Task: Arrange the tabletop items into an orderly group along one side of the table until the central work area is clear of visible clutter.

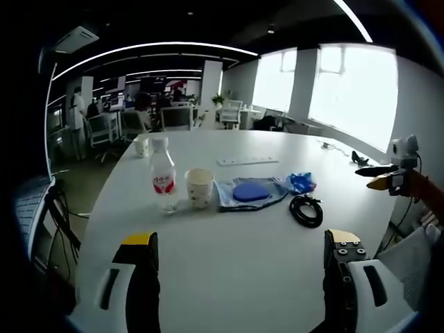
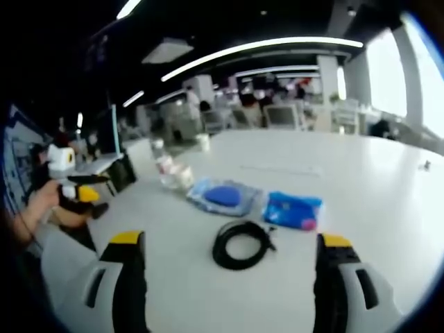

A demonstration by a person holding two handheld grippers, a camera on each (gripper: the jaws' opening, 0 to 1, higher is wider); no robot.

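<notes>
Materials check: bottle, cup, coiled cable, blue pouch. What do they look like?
Bottle: clear plastic, likely; see-through body, red-and-white label, white cap.
Cup: probably paper; matte cream wall, rolled rim.
Coiled cable: black rubber or plastic jacket, slight sheen.
Blue pouch: looks like glossy plastic film; crinkled highlights.

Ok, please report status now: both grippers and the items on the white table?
Left gripper open, empty. Right gripper open, empty, facing coiled black cable. Clear plastic bottle, paper cup, blue round pad, blue packet mid-table, unsorted. Nothing blocking.
</notes>
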